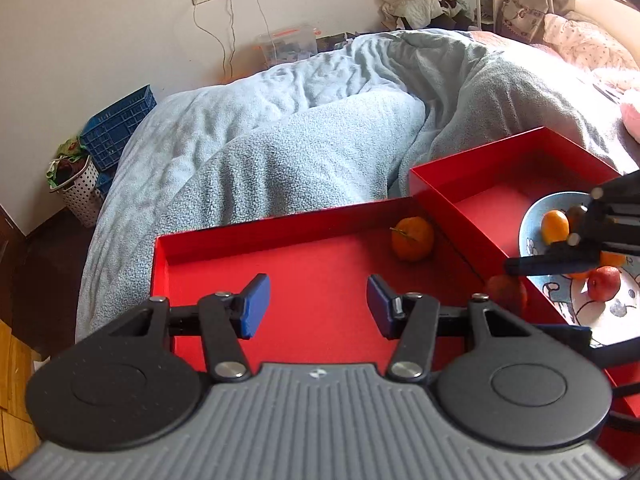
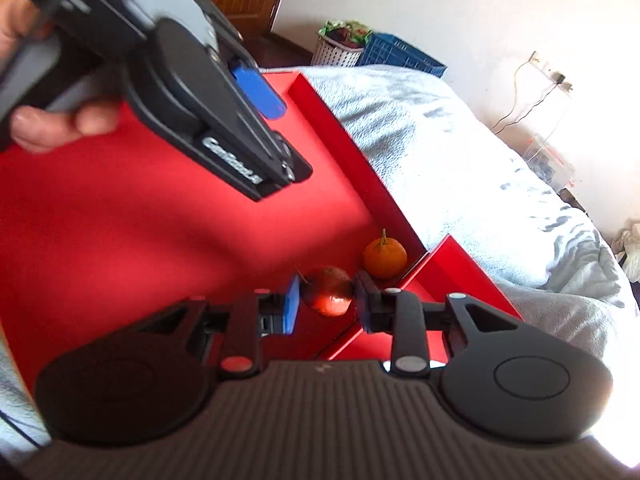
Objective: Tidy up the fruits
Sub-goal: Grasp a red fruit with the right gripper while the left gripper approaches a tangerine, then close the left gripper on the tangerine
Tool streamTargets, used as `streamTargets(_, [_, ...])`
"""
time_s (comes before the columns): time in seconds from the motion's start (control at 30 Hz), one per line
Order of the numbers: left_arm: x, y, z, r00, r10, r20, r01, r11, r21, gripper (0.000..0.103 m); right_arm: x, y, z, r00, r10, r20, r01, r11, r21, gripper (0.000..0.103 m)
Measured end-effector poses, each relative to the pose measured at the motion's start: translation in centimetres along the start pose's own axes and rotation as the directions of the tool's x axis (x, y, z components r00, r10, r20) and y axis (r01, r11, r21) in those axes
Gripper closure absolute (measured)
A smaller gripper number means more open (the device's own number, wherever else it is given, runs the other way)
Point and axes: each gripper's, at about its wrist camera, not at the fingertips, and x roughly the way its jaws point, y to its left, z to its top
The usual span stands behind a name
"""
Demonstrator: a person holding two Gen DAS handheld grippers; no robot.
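**Putting the red fruit down softly**

Holding a small red fruit (image 2: 329, 290) is my right claw (image 2: 326, 300), with one pad on each side of it. My left claw (image 1: 318, 306) is wide and holds nothing. It hangs over the bare floor of the big red tray (image 1: 280, 264).

The red fruit sits right at my right fingertips, over the tray. Just past it, in the tray's far corner, rests an orange (image 2: 385, 258). To the right of that corner is a second red box (image 1: 500, 160) with a blue plate (image 1: 532, 216) in it. The plate has more fruit on it: another orange (image 1: 555, 227) and a red one (image 1: 604, 283).

I think my job now is to set this fruit down next to the orange in the corner. To do it well, I should go low first, so the fruit touches the tray before I let go. It is round and may roll, so I should spread my pads slowly. I should stop short of the orange so I do not bump it. My left claw should keep out of the way.
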Motion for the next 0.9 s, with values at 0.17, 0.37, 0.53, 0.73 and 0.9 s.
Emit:
streamTargets(0.17, [2.3, -3.1, 1.7, 0.997, -0.076, -0.021, 0.078, 0.989, 0.122, 0.044, -5.2, 0.8, -2.6, 0.995, -0.034, 0.097, 0.021, 0.992, 0.124, 0.07])
streamTargets(0.37, [5.9, -5.4, 2.1, 0.99, -0.134, -0.044, 0.141, 0.935, 0.324, 0.044, -8.4, 1.4, -4.7, 0.987, -0.035, 0.155, 0.001, 0.976, 0.218, 0.07])
streamTargets(0.53, [8.2, -6.2, 1.9, 0.986, -0.156, -0.061, 0.167, 0.887, 0.43, 0.044, -9.0, 1.8, -5.4, 0.98, -0.055, 0.192, 0.008, 0.971, 0.239, 0.07])
streamTargets(0.73, [10.6, -7.1, 1.7, 0.991, -0.125, -0.051, 0.134, 0.857, 0.498, 0.044, -9.9, 2.0, -6.1, 0.975, -0.057, 0.214, -0.002, 0.965, 0.262, 0.07])
streamTargets(0.9, [11.4, -7.7, 1.9, 0.993, -0.119, -0.026, 0.116, 0.85, 0.513, 0.052, -10.0, 1.8, -6.6, 0.974, -0.07, 0.217, 0.003, 0.955, 0.296, 0.07])
